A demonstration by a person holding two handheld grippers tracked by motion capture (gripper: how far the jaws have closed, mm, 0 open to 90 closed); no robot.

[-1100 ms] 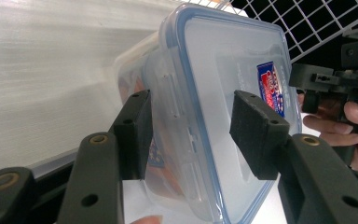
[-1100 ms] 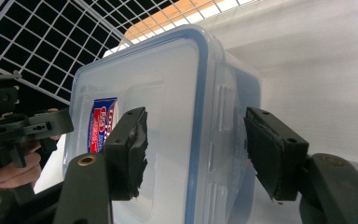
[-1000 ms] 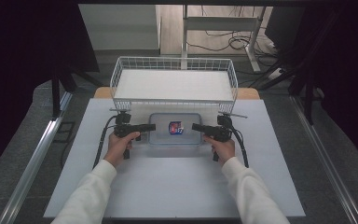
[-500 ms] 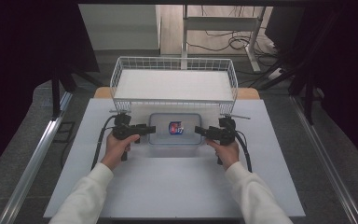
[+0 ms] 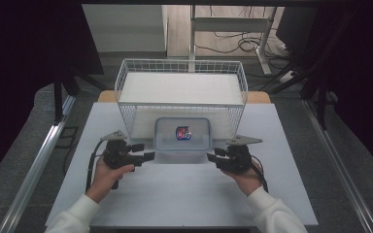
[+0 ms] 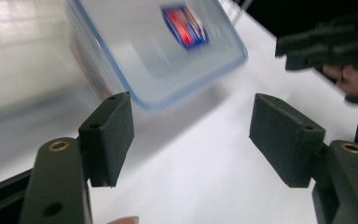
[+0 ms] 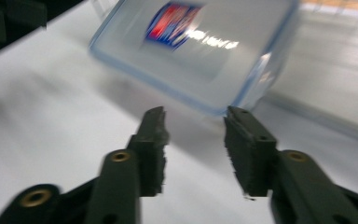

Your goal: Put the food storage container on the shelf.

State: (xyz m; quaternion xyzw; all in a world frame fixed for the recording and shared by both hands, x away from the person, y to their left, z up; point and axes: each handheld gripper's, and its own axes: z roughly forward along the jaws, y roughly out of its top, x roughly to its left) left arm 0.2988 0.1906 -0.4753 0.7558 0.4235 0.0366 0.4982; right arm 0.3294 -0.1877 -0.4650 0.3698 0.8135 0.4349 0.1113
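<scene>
White table (image 5: 175, 199), dark surround. Wire basket (image 5: 182, 80), upper centre. Lidded clear container (image 5: 182, 134), centre, against basket front. Left gripper (image 5: 145, 156) jaws wide apart, just opening; right gripper (image 5: 212, 158) jaws narrower, just closing; both empty. Risk: a narrowed right jaw could nudge the container askew.

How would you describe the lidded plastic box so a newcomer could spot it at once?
Start at the white wire basket at the table's far side. Directly in front of it, on the white tabletop, sits the clear box. Its blue-edged lid and red-and-blue sticker set it apart.
</scene>
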